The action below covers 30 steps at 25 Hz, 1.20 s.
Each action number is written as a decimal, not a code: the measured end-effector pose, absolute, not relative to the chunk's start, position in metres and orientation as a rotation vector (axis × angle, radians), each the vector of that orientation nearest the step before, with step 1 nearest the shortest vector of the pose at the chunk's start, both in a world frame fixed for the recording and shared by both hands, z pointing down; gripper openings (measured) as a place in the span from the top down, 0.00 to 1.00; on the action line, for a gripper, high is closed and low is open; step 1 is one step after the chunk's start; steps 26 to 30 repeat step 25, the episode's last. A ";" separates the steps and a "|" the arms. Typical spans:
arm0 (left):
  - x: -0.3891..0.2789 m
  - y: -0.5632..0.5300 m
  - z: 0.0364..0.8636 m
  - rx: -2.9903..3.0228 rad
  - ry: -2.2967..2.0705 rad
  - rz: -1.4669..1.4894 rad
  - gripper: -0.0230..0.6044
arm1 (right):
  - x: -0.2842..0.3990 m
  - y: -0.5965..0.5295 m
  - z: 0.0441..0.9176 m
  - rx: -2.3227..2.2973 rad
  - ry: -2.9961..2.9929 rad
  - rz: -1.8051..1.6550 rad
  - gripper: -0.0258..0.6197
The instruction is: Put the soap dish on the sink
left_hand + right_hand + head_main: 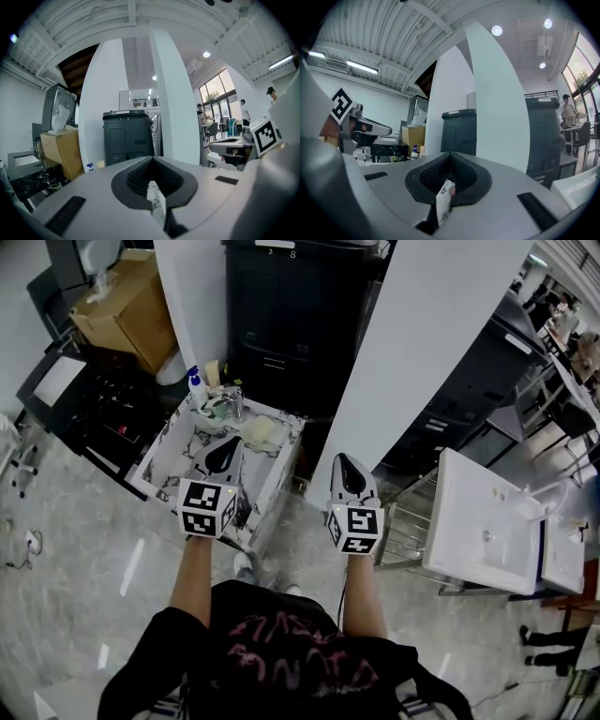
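Left gripper (227,446) over sink (157,448), right gripper (345,465) beyond its rim, jaws closed

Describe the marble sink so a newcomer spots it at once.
Find the black cabinet at the head view's top. The marble sink stands right in front of it. Its white walls are black-veined, unlike the plain white basin on the right.

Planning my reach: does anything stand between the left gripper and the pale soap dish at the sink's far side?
Nothing visible does. The left gripper hangs over the sink, jaws shut. The soap dish lies just ahead to its right, nothing between them. The faucet and blue-capped bottle stand at the back left, off that line.
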State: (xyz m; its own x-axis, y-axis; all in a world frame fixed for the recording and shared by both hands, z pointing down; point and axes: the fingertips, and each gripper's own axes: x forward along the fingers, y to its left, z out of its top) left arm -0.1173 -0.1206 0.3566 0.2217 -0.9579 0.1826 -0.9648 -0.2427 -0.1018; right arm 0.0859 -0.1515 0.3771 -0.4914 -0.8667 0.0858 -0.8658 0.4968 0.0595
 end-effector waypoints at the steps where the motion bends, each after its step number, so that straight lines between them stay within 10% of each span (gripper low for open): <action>1: -0.117 -0.117 0.356 2.427 -1.916 0.315 0.94 | 0.087 -0.150 0.377 1.523 -2.629 -0.014 0.94; 30: -0.090 -0.082 0.356 2.409 -1.965 0.278 0.94 | 0.114 -0.125 0.371 1.461 -2.644 -0.084 0.94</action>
